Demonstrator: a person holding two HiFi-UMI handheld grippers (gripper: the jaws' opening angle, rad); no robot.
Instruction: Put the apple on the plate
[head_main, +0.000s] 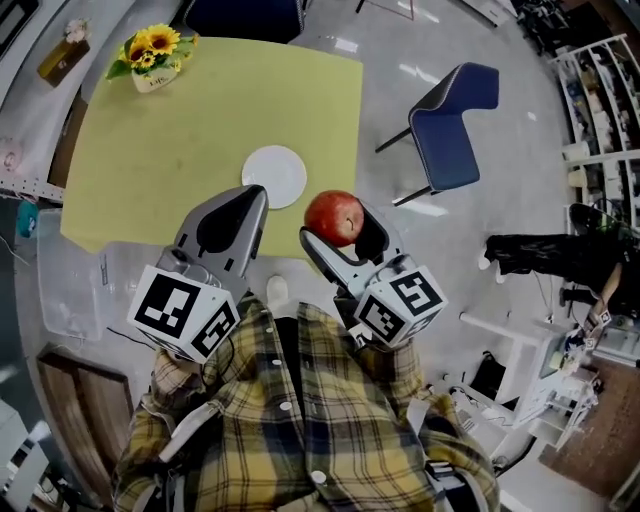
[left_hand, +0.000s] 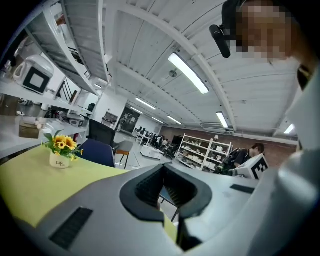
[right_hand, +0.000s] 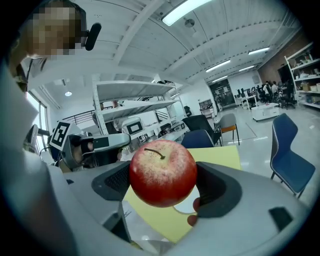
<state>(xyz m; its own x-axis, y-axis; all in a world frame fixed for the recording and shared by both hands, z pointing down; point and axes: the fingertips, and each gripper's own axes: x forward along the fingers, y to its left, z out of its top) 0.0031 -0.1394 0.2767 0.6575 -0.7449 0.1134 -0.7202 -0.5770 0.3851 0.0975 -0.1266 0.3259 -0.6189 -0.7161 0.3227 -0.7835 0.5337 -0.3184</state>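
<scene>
Right gripper (head_main: 341, 236) clamped on round red apple (head_main: 334, 216), frame centre, lower right of small white round plate (head_main: 273, 176). Left gripper (head_main: 251, 196) jaws together, empty. Risk: off-centre release, apple rolls off the plate.

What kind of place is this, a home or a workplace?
Probably a workplace, perhaps a laboratory or open office: white metal shelving racks, long ceiling strip lights and a blue plastic chair.
</scene>
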